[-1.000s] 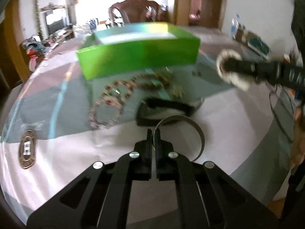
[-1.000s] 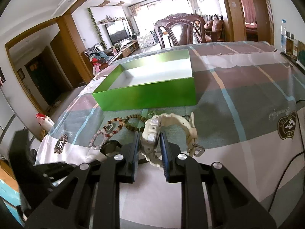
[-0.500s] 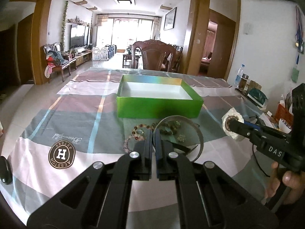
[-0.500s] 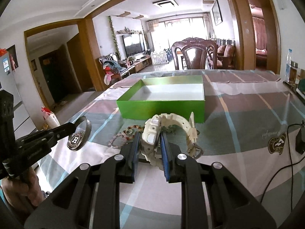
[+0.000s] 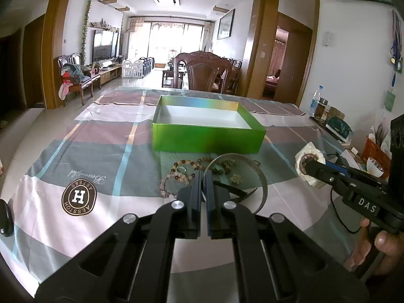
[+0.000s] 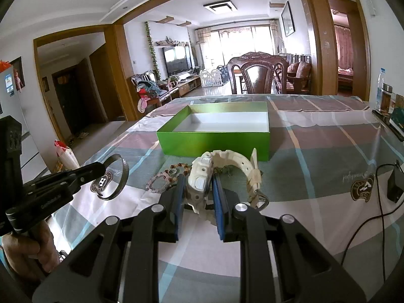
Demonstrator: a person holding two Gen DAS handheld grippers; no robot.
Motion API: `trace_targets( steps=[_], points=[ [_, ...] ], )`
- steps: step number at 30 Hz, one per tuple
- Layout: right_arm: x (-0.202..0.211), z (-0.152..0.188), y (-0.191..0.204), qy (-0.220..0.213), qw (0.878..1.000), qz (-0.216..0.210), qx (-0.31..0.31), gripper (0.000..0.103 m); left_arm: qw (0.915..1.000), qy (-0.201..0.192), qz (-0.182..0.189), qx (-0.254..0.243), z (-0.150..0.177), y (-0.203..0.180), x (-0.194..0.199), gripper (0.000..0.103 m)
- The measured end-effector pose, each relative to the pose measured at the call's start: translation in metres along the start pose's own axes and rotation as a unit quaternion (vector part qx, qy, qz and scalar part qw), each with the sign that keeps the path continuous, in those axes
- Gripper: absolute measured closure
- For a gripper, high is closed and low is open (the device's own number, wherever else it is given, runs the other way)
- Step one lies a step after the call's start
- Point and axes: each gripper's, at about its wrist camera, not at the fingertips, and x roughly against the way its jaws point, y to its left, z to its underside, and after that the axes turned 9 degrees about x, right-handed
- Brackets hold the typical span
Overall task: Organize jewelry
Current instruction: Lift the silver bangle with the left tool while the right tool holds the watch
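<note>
Checked tablecloth, green box, left gripper pinching bangle, right gripper clamping watch

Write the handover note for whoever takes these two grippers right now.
Left gripper: shut on the metal bangle, held above the cloth.
Right gripper: shut on the cream watch, gripped by its case, strap hanging free.
Green box: open on the table ahead of both grippers; the part of its inside that shows holds nothing.
Bead bracelets and a black piece lie on the tablecloth just in front of the box.
Done: both pieces picked up.
Left: put bangle and watch in the box, then the beads and the black piece.
</note>
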Motion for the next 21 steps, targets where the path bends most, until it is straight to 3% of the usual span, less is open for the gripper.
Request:
trace_targets(
  steps=[21],
  points=[
    [-0.0050, 0.0027, -0.0068, 0.006, 1.000, 0.004, -0.006, 0.082, 0.9999, 0.016, -0.003, 0.000, 0.0042, 0.0003, -0.0099, 0.099]
  ],
)
